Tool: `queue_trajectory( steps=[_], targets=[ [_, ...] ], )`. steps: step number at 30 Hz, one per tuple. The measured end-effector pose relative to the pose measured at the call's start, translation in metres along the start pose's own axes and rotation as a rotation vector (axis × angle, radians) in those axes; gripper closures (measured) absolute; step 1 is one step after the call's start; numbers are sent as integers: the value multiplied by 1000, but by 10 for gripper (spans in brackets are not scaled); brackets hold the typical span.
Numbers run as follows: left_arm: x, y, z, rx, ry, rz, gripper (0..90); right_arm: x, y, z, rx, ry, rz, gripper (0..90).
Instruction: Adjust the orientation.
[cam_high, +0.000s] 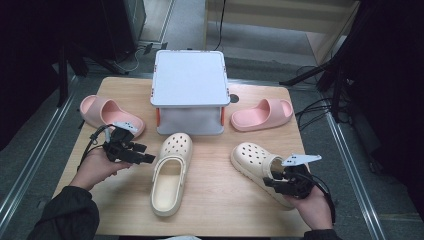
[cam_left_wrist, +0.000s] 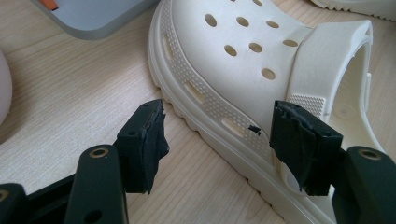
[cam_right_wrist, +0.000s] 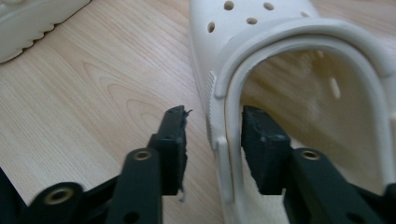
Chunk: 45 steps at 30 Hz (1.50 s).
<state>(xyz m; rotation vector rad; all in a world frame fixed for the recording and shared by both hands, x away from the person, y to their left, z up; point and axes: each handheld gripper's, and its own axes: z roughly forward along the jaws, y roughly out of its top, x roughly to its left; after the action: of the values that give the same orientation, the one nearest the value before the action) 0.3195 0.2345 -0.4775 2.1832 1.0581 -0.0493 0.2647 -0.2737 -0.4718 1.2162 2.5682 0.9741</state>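
Two cream clogs lie on our counter before the grey box, a pink slipper at its left and another at its right. The right clog lies slantwise, toe toward the box, heel toward our right hand-held gripper, whose half-open jaws straddle the wall at the heel opening without yet pinching it. The left clog runs away from us; our left hand-held gripper, jaws wide and empty, faces its side. Nothing blocks either reach.
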Motion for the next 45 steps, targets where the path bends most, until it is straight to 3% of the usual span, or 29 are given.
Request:
queue_trajectory(
  steps=[3,8,11,17,22,32,35,41,45],
  targets=[
    [0,0,0,-1,1,0,350,-1,3,3,7,-18,-7,746],
    [1,-1,-2,1,0,-4,350,1,8,1,-5,-36,3,784],
    [1,-3,-3,3,7,-5,350,6,18,-2,-28,-37,54,786],
    [-1,-6,-7,-8,12,-5,351,27,44,0,-83,-83,-6,787],
    [-1,-10,-10,-16,17,-3,352,37,57,8,-98,-57,-17,786],
    [-3,-16,-16,-31,20,-8,353,53,85,43,-72,-24,-47,786],
    [-4,-18,-16,-31,22,-6,373,61,91,54,-56,-25,-75,786],
    [-6,-22,-19,-35,27,-3,375,66,96,60,-55,-38,-84,786],
    [-8,-25,-19,-31,31,1,373,69,98,67,-47,-14,-78,785]
  ],
)
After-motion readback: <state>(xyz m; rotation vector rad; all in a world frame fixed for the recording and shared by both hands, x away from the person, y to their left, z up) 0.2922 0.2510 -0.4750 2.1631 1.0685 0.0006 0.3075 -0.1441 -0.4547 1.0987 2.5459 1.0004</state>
